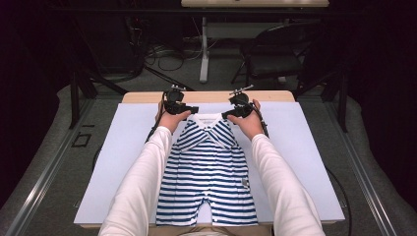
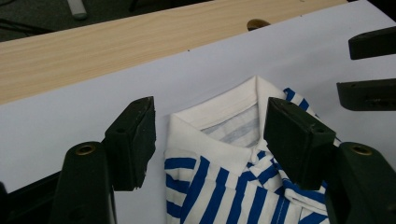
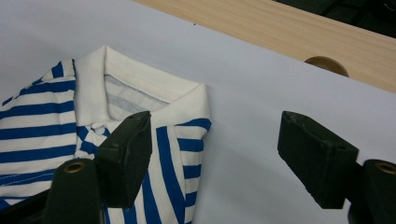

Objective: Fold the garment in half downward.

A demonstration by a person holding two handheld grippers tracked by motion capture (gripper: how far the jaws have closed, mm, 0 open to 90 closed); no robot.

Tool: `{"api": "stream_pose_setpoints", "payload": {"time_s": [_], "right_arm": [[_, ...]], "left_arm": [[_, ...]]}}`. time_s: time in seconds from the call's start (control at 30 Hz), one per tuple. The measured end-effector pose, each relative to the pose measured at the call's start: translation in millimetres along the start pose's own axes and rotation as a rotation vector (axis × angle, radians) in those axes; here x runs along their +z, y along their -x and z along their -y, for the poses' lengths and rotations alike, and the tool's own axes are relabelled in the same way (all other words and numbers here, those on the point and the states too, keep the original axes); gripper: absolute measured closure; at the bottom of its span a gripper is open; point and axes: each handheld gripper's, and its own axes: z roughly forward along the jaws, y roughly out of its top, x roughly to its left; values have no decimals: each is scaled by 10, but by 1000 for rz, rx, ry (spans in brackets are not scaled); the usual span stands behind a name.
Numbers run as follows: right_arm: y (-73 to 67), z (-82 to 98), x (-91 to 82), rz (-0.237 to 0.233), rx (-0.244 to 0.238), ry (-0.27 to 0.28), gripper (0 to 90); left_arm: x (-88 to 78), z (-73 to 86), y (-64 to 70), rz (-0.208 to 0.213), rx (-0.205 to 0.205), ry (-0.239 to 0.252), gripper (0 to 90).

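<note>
High view: a blue-and-white striped baby romper (image 1: 209, 172) lay flat on a white sheet (image 1: 305, 162) that covered most of a light wooden table (image 1: 147, 97), collar toward the far edge, legs at the near edge. Both sleeves were folded in over the chest. White-sleeved forearms came in along either side of the garment.

Left gripper (image 1: 183, 109): held at the far-left corner of the romper, beside the white collar (image 1: 206, 118). Left gripper view: jaws wide apart, gripping nothing; one jaw was over bare sheet just beside the folded shoulder, the other over the striped front by the collar (image 2: 219, 112). The right gripper's two jaws showed at the right edge of that view, also apart.

Right gripper (image 1: 231, 114): held at the far-right corner of the romper. Right gripper view: jaws wide apart, empty; one jaw was over the striped shoulder below the collar (image 3: 140, 88), the other over bare sheet (image 3: 243, 116).

Surroundings: a bare strip of wood ran beyond the sheet's far edge, with a round hole (image 3: 327, 65) in it. Beyond the table stood a black chair (image 1: 275, 54), a white table leg (image 1: 204, 49) and loose cables (image 1: 167, 56) on grey floor. Nothing lay on the sheet between the grippers and the garment.
</note>
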Motion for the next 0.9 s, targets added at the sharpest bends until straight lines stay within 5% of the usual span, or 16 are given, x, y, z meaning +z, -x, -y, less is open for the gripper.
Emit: {"api": "stream_pose_setpoints", "payload": {"time_s": [0.27, 0.5, 0.9], "right_arm": [[17, 0, 30, 19, 22, 38, 291], [-9, 9, 75, 9, 39, 28, 339], [-93, 43, 185, -5, 52, -3, 442]], "left_arm": [[48, 25, -36, -25, -14, -13, 357], [117, 49, -28, -47, 7, -22, 396], [200, 108, -47, -50, -25, -40, 474]]}}
